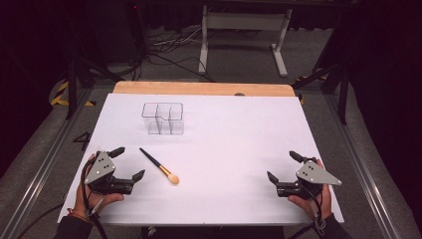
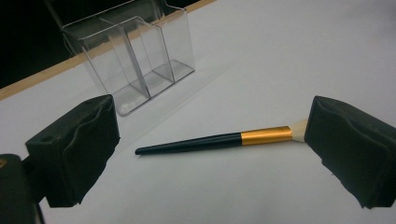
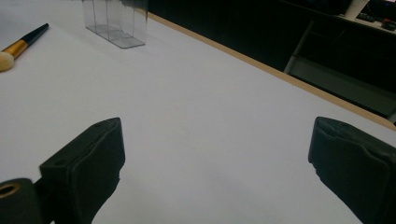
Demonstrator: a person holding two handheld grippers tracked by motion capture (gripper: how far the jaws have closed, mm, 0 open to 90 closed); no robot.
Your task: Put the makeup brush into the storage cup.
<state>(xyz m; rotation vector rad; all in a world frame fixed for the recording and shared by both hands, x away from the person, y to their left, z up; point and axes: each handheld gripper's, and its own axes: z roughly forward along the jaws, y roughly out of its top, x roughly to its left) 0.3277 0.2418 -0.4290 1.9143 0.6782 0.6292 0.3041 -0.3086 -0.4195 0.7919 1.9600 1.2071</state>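
**White-topped table, dim room: stock on hand, 1 brush, 1 organiser, 2 grippers**

White sheet over a wood-edged table (image 1: 209, 88), dark floor w/ cables and a desk frame behind.

**Item 1. Left gripper (image 1: 128, 163), qty 1.** Hand-held, lower left of the high view. Jaws spread wide, nothing between the pads. In the left gripper view the brush lies across the gap between the jaws, farther out on the sheet, not touched.

**Item 2. Right gripper (image 1: 283, 167), qty 1.** Hand-held, lower right. Jaws spread wide, empty; bare sheet ahead of them. Well apart from the brush.

**Item 3. Makeup brush (image 1: 159, 166), qty 1.** Lies flat on the sheet just right of the left gripper, between it and table centre. Black handle tip points up-left toward the organiser; pale bristle head (image 2: 299, 130) points down-right.
- Handling (est.): light, handle stiff and slim, prob. glossy so may slip or roll in the pads. Bristles soft, will squash and splay; no hold there.
- Grip point (est.): black handle (image 2: 191, 143) near the gold ferrule (image 2: 266, 136), jaws across the shaft. Lies low on the sheet, so pads must come down almost to the surface.

**Item 4. Clear organiser (image 1: 162, 118), qty 1.** Upright, upper-left-centre of the sheet, near the brush but apart from it. Dividers visible; reads as 3 compartments, all empty as far as can be seen. Hard clear plastic, prob. light, could tip or slide if knocked.

**Count:** grippers 2, brush 1, organiser 1.
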